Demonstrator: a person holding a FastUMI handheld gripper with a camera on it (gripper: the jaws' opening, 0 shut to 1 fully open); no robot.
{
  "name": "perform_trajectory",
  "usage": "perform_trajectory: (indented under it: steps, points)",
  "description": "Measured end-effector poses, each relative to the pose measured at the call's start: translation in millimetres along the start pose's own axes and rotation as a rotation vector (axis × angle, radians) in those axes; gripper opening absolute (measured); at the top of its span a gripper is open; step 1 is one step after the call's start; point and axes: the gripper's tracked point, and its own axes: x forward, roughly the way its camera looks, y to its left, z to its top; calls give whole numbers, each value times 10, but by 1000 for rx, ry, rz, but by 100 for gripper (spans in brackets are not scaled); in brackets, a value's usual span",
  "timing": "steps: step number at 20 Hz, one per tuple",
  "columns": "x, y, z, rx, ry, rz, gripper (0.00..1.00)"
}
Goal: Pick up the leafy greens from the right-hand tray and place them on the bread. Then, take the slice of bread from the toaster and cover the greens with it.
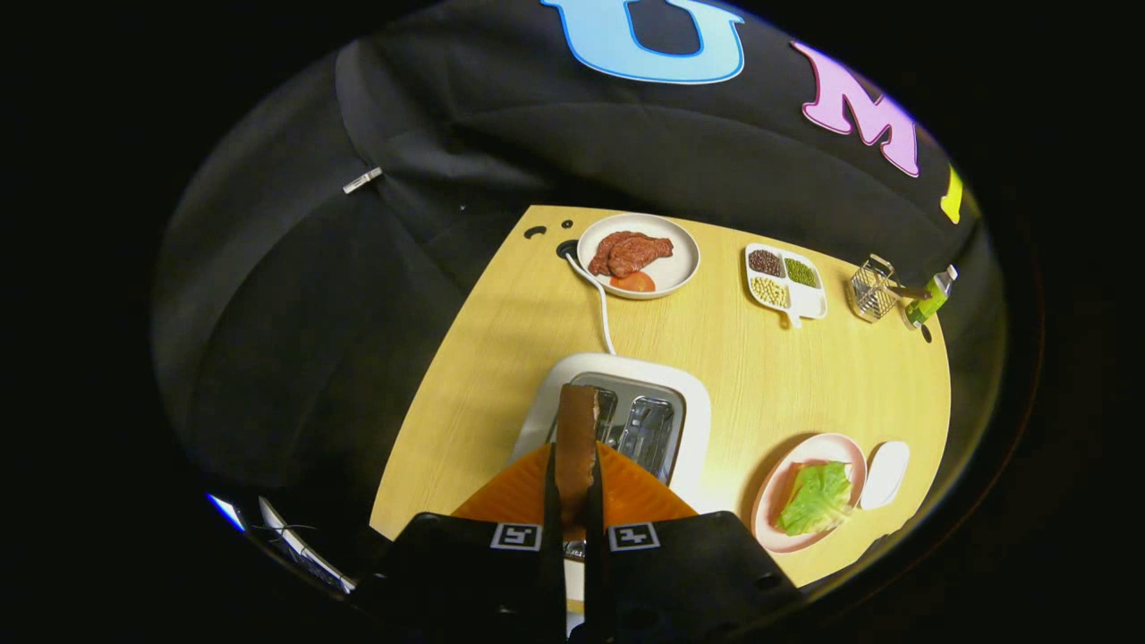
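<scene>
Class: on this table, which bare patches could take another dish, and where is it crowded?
Bare wood lies between the toaster, meat plate and bean tray, and left of the toaster. Crowded: the greens plate beside the white dish. The gripper holds bread.

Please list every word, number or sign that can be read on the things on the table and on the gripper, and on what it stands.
No text can be read.
Green bottle: its label is too small and blurred to read.
Two square markers on the gripper: black-and-white patterns, no words.
Bread slice, gripped between the fingers, and toaster: no text to be seen.
</scene>
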Motion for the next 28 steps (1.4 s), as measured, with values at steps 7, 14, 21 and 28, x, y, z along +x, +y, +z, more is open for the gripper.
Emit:
perform_trajectory:
  steps: [7,14,21,28]
  points:
    - [-590,-113,239,67,-71,101,12]
    - [-1242,-1034,296,179,-147,176,12]
    - [-1329,-2079,-35,289,-149,158,12]
    - [-908,-2622,-601,401,-101,208,12]
